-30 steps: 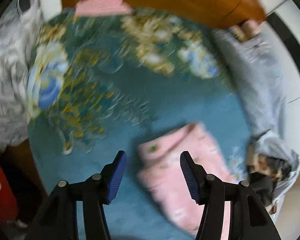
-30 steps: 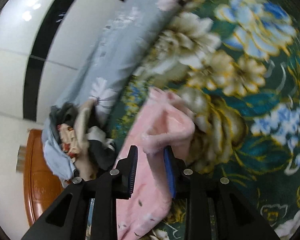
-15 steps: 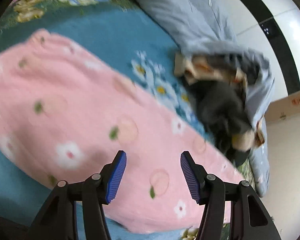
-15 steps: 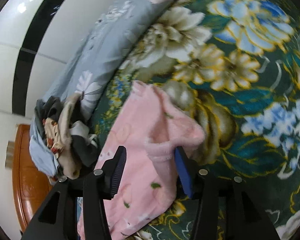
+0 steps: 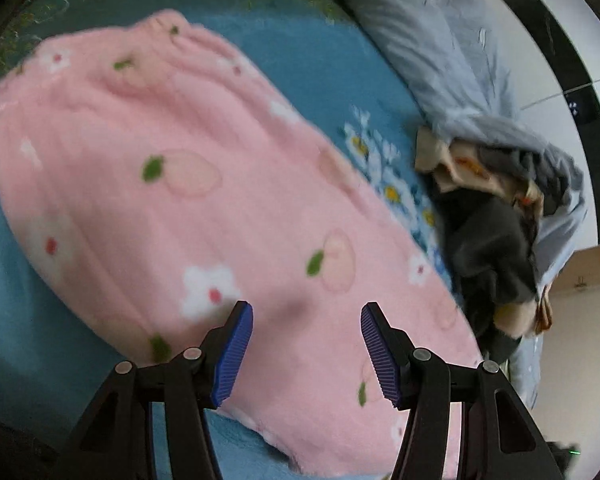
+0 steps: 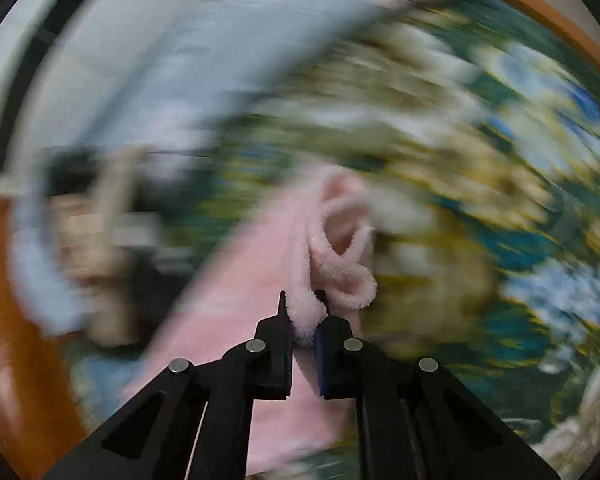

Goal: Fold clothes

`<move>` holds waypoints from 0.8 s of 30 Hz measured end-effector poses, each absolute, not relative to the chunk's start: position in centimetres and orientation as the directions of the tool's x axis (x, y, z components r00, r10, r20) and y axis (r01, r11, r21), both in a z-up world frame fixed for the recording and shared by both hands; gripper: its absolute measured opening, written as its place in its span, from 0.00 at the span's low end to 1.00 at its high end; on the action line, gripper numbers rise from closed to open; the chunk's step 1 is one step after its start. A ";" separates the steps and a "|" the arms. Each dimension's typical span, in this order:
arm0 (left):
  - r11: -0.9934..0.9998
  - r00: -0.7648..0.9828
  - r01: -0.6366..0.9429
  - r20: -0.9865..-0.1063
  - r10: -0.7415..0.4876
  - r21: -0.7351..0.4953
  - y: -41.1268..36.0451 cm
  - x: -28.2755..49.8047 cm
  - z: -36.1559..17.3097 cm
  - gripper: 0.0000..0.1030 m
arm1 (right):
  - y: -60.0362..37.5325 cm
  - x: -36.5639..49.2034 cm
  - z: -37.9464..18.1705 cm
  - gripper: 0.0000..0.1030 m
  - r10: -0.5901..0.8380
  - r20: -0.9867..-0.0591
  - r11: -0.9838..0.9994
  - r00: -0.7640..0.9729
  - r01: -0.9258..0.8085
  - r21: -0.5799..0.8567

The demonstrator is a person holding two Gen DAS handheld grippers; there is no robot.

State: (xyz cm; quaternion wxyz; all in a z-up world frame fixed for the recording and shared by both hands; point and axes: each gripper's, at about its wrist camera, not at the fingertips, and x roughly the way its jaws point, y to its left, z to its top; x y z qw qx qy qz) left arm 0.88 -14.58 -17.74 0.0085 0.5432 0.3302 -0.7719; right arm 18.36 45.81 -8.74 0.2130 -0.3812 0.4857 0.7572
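Note:
A pink fleece garment [image 5: 188, 184] with white flowers and peach prints lies spread on the teal floral blanket [image 5: 308, 56]. My left gripper [image 5: 306, 350] is open and hovers just above the garment's near part, touching nothing. In the right wrist view, which is blurred by motion, my right gripper [image 6: 302, 320] is shut on a bunched fold of the same pink garment [image 6: 332, 240], which trails down to the left over the blanket.
A heap of dark and beige clothes [image 5: 492, 216] lies to the right of the garment, against a light blue quilt [image 5: 432, 32]. A cardboard box [image 5: 588, 272] stands at far right. A wooden bed frame [image 6: 16, 340] shows at lower left of the right wrist view.
My right gripper opened half a second ago and has shut again on the pink fold, moving fast. My left gripper swung from the blanket's middle to over the garment and edged closer.

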 end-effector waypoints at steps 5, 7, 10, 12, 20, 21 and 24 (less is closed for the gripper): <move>-0.757 -0.488 0.353 -0.799 0.352 -0.549 -15.6 1.3 -16.4 0.59 | 45.9 20.0 0.3 0.07 -0.022 -0.503 -0.537 -0.864 -0.414 0.735; -0.769 -0.466 0.350 -0.812 0.353 -0.535 -15.2 1.0 -16.8 0.59 | 47.3 20.9 -1.0 0.07 0.029 -0.526 -0.518 -0.850 -0.463 0.719; -0.797 -0.427 0.343 -0.838 0.339 -0.497 -14.5 0.6 -17.3 0.59 | 49.5 20.5 -8.1 0.07 0.041 -0.707 -0.470 -0.706 -0.638 0.610; -0.819 -0.400 0.337 -0.858 0.323 -0.465 -14.1 0.3 -17.7 0.59 | 50.9 21.1 -13.7 0.07 0.038 -0.808 -0.388 -0.589 -0.754 0.531; -0.775 -0.397 0.400 -0.855 0.335 -0.489 -15.5 0.6 -18.8 0.59 | 52.6 22.2 -16.5 0.08 0.054 -0.886 -0.379 -0.460 -0.831 0.408; -0.776 -0.396 0.399 -0.855 0.334 -0.488 -15.4 0.5 -18.8 0.59 | 52.3 22.1 -16.1 0.09 0.058 -0.882 -0.406 -0.468 -0.818 0.407; -0.794 -0.380 0.383 -0.864 0.330 -0.472 -14.8 0.1 -19.1 0.59 | 51.3 21.7 -15.4 0.10 0.063 -0.885 -0.456 -0.462 -0.802 0.386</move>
